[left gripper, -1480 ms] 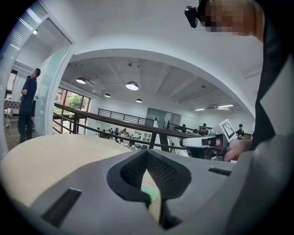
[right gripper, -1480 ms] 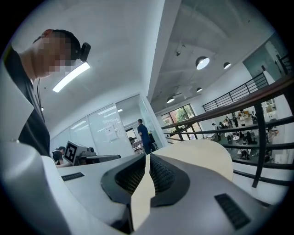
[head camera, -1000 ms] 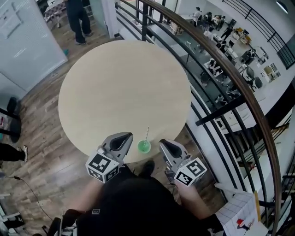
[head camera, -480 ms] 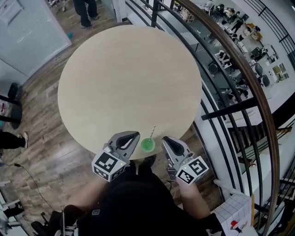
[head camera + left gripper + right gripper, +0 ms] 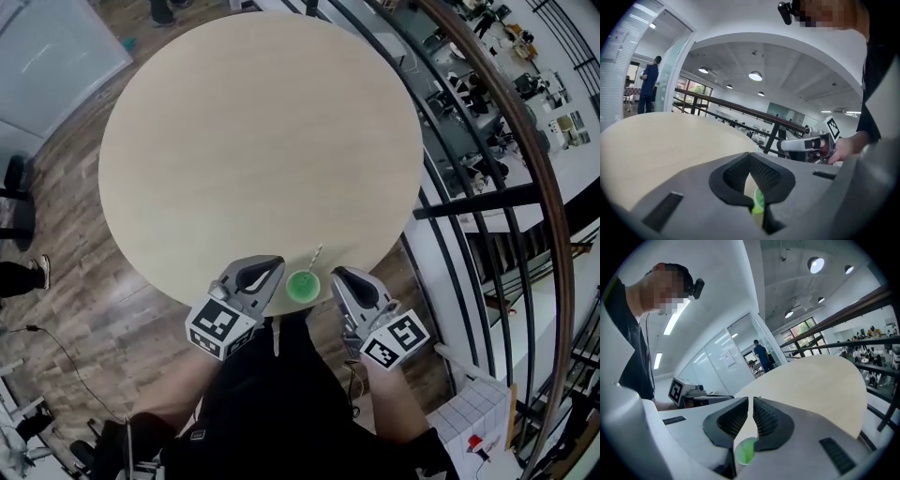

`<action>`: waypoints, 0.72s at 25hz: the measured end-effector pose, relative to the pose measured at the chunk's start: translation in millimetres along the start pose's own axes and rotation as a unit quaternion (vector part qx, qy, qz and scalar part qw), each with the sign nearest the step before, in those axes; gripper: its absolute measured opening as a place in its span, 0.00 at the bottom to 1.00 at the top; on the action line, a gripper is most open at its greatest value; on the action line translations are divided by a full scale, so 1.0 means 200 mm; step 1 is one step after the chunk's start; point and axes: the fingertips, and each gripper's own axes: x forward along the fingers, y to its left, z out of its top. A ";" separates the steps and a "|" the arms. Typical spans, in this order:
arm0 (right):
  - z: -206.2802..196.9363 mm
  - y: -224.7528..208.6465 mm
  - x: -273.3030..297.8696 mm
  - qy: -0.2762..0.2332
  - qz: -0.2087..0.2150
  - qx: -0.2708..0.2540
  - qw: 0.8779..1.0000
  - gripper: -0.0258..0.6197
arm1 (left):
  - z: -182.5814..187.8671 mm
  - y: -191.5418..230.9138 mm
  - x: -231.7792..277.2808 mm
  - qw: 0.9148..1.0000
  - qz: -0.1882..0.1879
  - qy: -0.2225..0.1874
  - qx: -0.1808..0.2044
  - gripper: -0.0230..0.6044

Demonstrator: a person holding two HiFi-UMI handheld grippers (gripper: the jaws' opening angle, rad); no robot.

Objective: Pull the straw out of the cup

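Observation:
A small green cup (image 5: pixel 302 286) stands near the front edge of the round beige table (image 5: pixel 253 141), with a pale straw (image 5: pixel 316 256) leaning up out of it to the right. My left gripper (image 5: pixel 272 265) hangs just left of the cup, shut and empty. To the cup's right my right gripper (image 5: pixel 337 275) is likewise shut with nothing in it. Neither touches the cup. In the left gripper view the cup (image 5: pixel 758 202) shows as a green sliver below the closed tips (image 5: pixel 750 157). The right gripper view has the cup (image 5: pixel 745 451) low behind its own tips (image 5: pixel 750 400).
A dark metal railing (image 5: pixel 487 202) with a wooden handrail curves round the table's right side, with a lower floor beyond it. Wood flooring (image 5: pixel 66 272) lies to the left. A white box (image 5: pixel 473 422) sits at the bottom right. A person (image 5: pixel 648 86) stands far off.
Both grippers have sunk toward the table's front edge and now flank the cup more closely. The head view has shifted, so the table sits higher in the picture.

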 end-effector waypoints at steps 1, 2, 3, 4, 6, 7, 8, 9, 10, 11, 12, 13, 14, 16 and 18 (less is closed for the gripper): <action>-0.01 -0.01 0.02 0.003 0.002 0.001 1.000 0.08 | -0.02 0.01 0.02 1.000 -0.001 0.002 -0.002 0.05; -0.03 -0.01 0.02 0.008 0.005 0.002 1.000 0.08 | -0.04 0.02 0.04 1.000 -0.003 0.004 -0.006 0.05; -0.05 -0.01 0.03 0.013 0.008 0.004 1.000 0.08 | -0.06 0.02 0.05 1.000 -0.004 0.006 -0.011 0.05; -0.08 -0.02 0.03 0.017 0.010 0.006 1.000 0.08 | -0.08 0.01 0.07 1.000 -0.006 0.008 -0.015 0.05; -0.12 -0.03 0.02 0.026 0.013 0.011 1.000 0.08 | -0.12 -0.02 0.09 1.000 -0.008 0.013 -0.017 0.05; -0.13 -0.03 0.02 0.029 0.013 0.012 0.999 0.08 | -0.13 -0.02 0.10 1.000 -0.009 0.016 -0.017 0.05; -0.15 -0.04 0.04 0.034 0.012 0.012 0.999 0.08 | -0.15 -0.01 0.10 1.000 -0.011 0.018 -0.016 0.05; -0.16 -0.05 0.07 0.038 0.011 0.010 0.999 0.08 | -0.16 0.01 0.11 1.000 -0.012 0.020 -0.016 0.05; -0.16 -0.05 0.10 0.042 0.010 0.008 0.999 0.09 | -0.16 0.03 0.11 1.000 -0.014 0.023 -0.016 0.05; -0.17 -0.06 0.13 0.047 0.010 0.006 0.999 0.11 | -0.17 0.05 0.11 0.999 -0.015 0.026 -0.017 0.05; -0.18 -0.06 0.15 0.051 0.010 0.006 0.999 0.16 | -0.18 0.06 0.11 0.999 -0.015 0.027 -0.018 0.05; -0.19 -0.07 0.16 0.056 0.012 0.007 0.998 0.20 | -0.18 0.07 0.11 0.999 -0.015 0.028 -0.019 0.05; -0.20 -0.07 0.17 0.061 0.014 0.006 0.998 0.21 | -0.19 0.07 0.11 0.999 -0.015 0.029 -0.021 0.05; -0.21 -0.07 0.19 0.069 0.018 0.003 0.997 0.23 | -0.20 0.08 0.11 0.999 -0.016 0.031 -0.022 0.05; -0.24 -0.06 0.21 0.079 0.021 -0.002 0.997 0.23 | -0.22 0.09 0.11 0.999 -0.017 0.035 -0.024 0.05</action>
